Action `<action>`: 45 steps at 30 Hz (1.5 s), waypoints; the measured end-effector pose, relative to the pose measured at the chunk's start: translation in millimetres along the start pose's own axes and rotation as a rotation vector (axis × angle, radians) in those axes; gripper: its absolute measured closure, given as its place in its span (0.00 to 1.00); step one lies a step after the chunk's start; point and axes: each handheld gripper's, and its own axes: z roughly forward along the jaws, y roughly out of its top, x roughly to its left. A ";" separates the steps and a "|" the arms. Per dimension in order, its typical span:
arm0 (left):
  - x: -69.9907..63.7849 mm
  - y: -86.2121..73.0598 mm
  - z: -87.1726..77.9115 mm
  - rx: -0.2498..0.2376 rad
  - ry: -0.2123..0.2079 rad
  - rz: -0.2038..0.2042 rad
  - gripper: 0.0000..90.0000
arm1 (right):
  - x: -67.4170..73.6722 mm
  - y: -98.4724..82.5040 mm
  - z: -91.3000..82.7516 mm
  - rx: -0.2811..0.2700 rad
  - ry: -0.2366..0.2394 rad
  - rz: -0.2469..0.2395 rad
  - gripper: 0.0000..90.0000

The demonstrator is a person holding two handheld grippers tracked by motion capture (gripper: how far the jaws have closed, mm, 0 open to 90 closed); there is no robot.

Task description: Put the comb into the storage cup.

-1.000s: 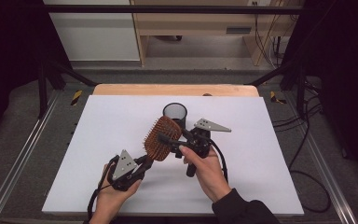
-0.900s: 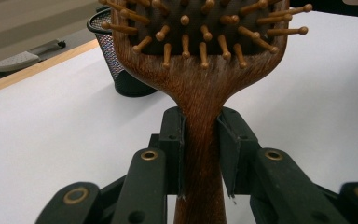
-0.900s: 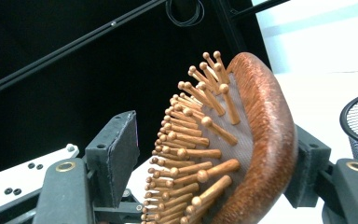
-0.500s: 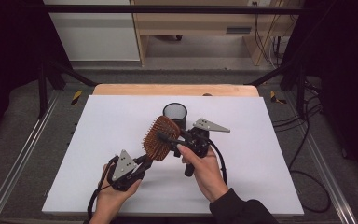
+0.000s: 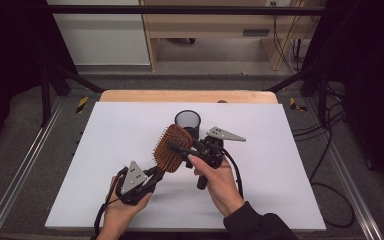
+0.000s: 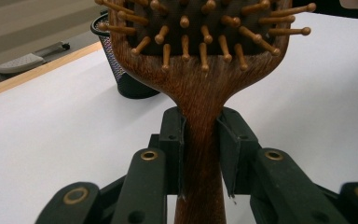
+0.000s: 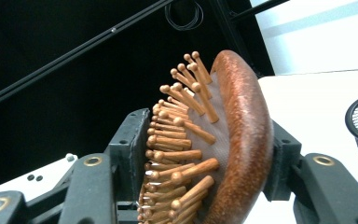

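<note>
Across the middle of the scene sits one white worktop (image 5: 280, 165), with a strip of bare wood showing along its far edge. Biggest thing on it after that is really the person: two forearms come in from the near edge, one gripper in each hand.

One wooden paddle hairbrush (image 5: 171, 148) is up off the worktop, roughly central and a bit toward the near edge, held between the two tools. It's tilted, handle pointing down toward the near-left, bristle side facing left.

Left gripper (image 5: 139, 181) has its jaws clamped tight on the brush handle; in the left gripper view both black pads press on the neck of the hairbrush (image 6: 200, 93), just below where the head widens.

Right gripper (image 5: 182, 147) is at the brush head. Its jaws have just been closing, and the head is between them: in the right gripper view one pad sits against the smooth wooden back of the hairbrush (image 7: 242, 140) and the other is up against the bristle tips, so it looks like it has hold of it.

One black mesh cup (image 5: 187, 122) stands upright just behind the brush, toward the far edge. Can't tell from any angle whether there's anything in it.
</note>
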 end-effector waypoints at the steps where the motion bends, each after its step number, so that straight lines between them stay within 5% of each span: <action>1: 0.0 0.0 0.0 0.000 0.000 0.000 0.81 | 0.0 0.0 0.0 0.000 0.000 0.000 0.50; 20: 1.5 -0.7 0.9 -0.019 0.008 -0.036 0.81 | 15.1 4.0 5.2 -0.001 -0.024 -0.058 0.59; 37: 6.2 -0.3 -2.7 -0.073 0.005 -0.086 0.79 | 9.4 7.6 3.3 -0.039 -0.065 -0.026 0.59; 42: 9.2 -1.1 -6.0 -0.086 0.027 -0.100 0.67 | 1.5 12.2 -2.6 -0.053 -0.091 -0.021 0.59; 45: 13.4 -2.3 -10.0 -0.091 0.081 -0.090 0.55 | -4.8 16.7 -8.5 -0.069 -0.111 -0.021 0.59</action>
